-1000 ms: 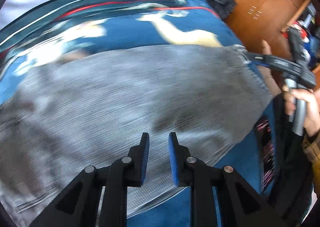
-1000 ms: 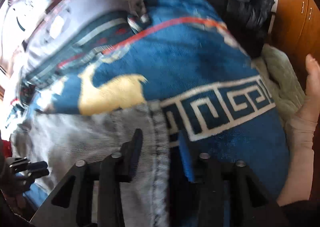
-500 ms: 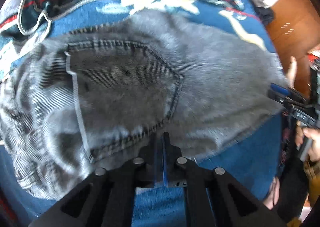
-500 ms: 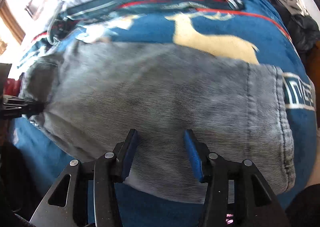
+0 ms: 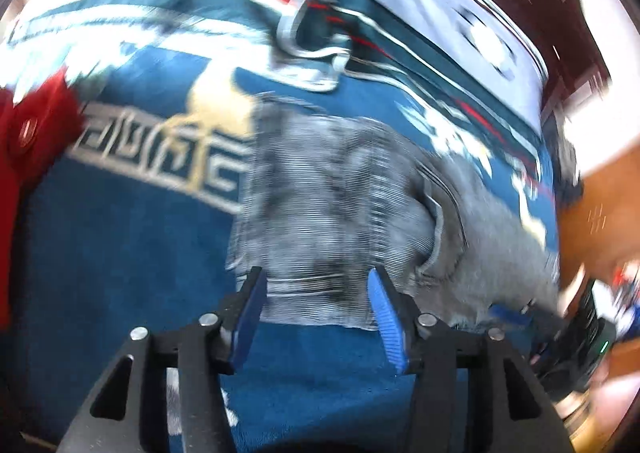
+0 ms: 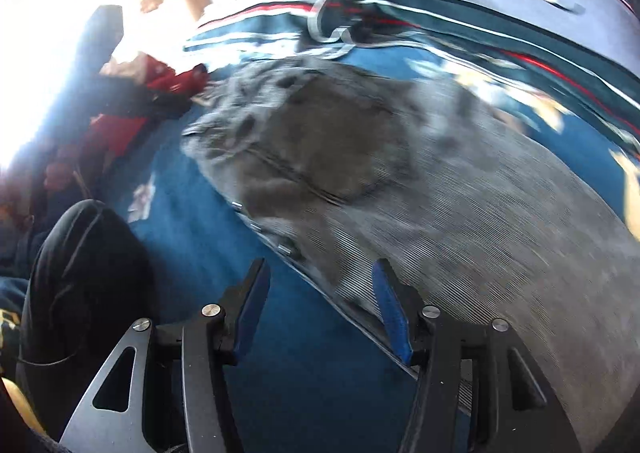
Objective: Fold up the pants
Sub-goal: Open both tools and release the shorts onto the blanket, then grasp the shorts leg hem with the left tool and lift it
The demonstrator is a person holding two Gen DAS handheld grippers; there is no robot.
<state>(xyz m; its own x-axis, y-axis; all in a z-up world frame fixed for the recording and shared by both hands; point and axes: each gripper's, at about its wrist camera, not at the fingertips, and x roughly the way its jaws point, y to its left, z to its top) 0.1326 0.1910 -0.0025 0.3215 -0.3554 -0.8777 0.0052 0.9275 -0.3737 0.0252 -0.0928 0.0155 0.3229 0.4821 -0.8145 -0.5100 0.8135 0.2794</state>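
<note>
Grey corduroy pants [image 5: 344,209] lie spread on a blue patterned blanket [image 5: 120,261], blurred by motion. My left gripper [image 5: 316,305] hovers over the near edge at the waist end. Its jaws are opening, blue pads apart, and they press on nothing. In the right wrist view the pants [image 6: 420,189] run from the waist at upper left down to the right, a back pocket showing. My right gripper [image 6: 320,305] is over the pants' near edge. Its jaws are opening too, and nothing is gripped between them.
Red clothing [image 5: 32,133] lies at the blanket's left edge, and red and dark garments [image 6: 132,101] sit at the left. A dark-clad leg [image 6: 80,277] is near the right gripper. A striped bedspread [image 6: 500,25] lies behind. A wooden cabinet [image 5: 600,205] stands at the right.
Both grippers swept left across the pants, toward the waist end. The left gripper, shut half a second ago, now stands open. The right gripper has widened a little.
</note>
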